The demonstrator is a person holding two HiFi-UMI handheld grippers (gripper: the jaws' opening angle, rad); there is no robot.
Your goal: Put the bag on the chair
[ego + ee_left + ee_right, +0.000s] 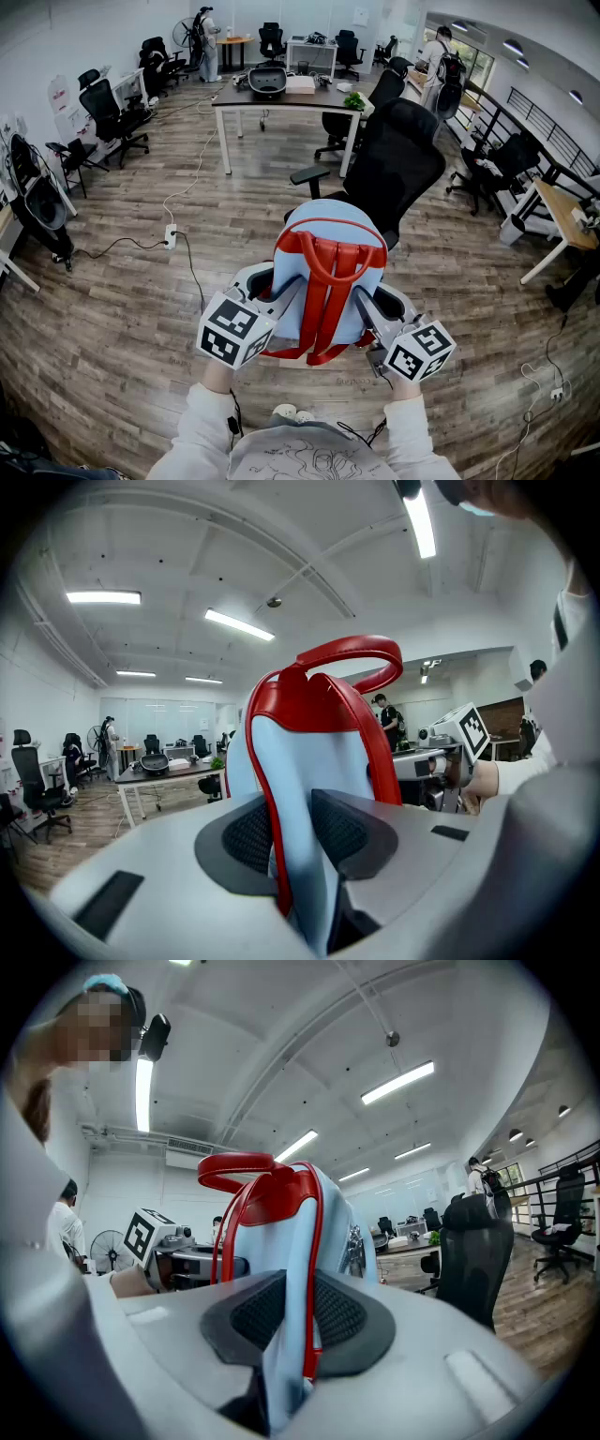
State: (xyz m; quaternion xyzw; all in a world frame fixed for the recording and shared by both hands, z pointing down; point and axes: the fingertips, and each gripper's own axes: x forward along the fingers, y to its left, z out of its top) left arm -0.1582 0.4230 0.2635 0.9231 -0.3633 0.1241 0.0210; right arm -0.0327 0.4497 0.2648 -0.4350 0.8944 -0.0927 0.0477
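Two hand-held grippers carried a pale blue bag (323, 300) between them while I ran the rig remotely in an open-plan office. The left hand-held gripper (265, 289) was clamped on the bag's left edge. Its own view showed both pads (246, 836) pressed onto blue fabric and a red strap (258, 761). The right hand-held gripper (380, 314) pinched the opposite edge in the same way, with blue cloth and red trim squeezed between its pads (337, 1314).

The bag stood upright in that double grip, red handle (352, 653) uppermost and straps facing me. It sat directly in front of a black chair (398, 164), whose backrest rose behind it and whose armrest (309, 174) showed to its left. The bag hid the seat from the head view, so I could not tell whether its base touched the chair.

Beyond the chair stood a white-legged worktop (281, 101) with a few items on it. A power strip (170, 236) and its cable lay on the wooden floor (112, 309) to the left. Several more black chairs lined the room's edges, and people stood at the far end.
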